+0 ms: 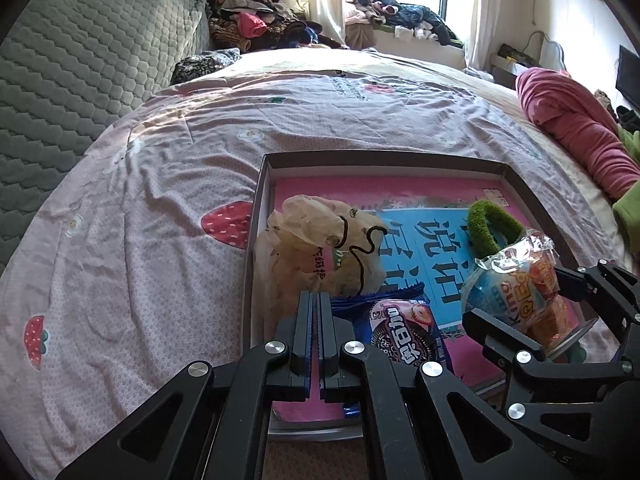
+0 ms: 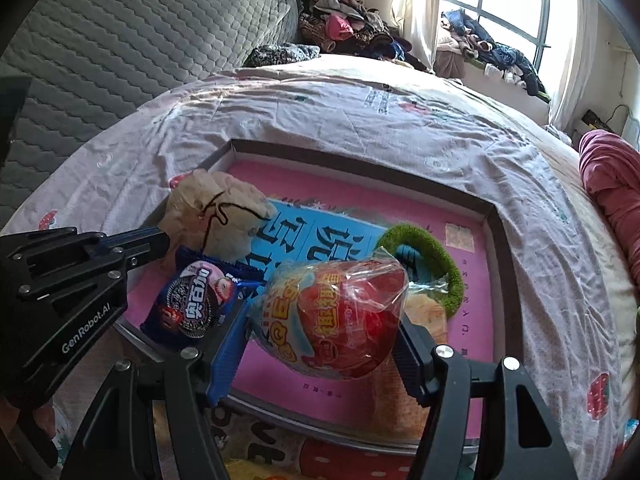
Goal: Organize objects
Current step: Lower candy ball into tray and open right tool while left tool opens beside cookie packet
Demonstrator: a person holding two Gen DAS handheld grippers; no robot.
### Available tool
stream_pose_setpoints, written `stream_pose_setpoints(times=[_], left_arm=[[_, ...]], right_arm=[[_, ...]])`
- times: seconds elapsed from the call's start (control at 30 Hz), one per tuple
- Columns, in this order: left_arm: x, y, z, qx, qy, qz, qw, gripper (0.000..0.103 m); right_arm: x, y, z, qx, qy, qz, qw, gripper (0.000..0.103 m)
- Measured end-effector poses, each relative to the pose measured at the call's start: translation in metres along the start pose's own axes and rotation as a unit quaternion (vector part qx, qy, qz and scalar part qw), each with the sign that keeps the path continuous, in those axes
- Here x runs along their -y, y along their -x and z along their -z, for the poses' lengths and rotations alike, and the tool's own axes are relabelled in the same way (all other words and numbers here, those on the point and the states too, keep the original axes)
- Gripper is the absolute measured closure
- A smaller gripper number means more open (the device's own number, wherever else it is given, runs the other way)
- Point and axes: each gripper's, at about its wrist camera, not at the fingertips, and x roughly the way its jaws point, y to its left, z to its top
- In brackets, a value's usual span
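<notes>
1. Nearest the lens, lower centre of the left view, the left gripper point(image 1: 318, 320) has its jaws pressed shut, seemingly pinching the blue edge of the cookie packet point(image 1: 404, 334) to set it down.
2. Right of that, the right gripper point(image 2: 324, 340) clamps the egg-shaped snack point(image 2: 336, 320), red, crinkly-wrapped, over the shallow box point(image 2: 360, 164) on the bed.

We look steeply down from both wrists, close over the shallow box point(image 1: 516, 172) on the bed point(image 1: 140, 240); both views share its contents and the far window point(image 2: 500, 4).
</notes>
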Motion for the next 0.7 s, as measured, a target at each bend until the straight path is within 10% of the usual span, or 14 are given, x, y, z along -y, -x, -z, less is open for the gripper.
stream_pose_setpoints(times=[0.7], left_arm=[[0.001,-0.010,0.005,0.002,-0.003,-0.002,1.0000,0.101]], right_arm=[[0.003,-0.014,0.006,-0.014,-0.009,-0.004,1.000,0.036]])
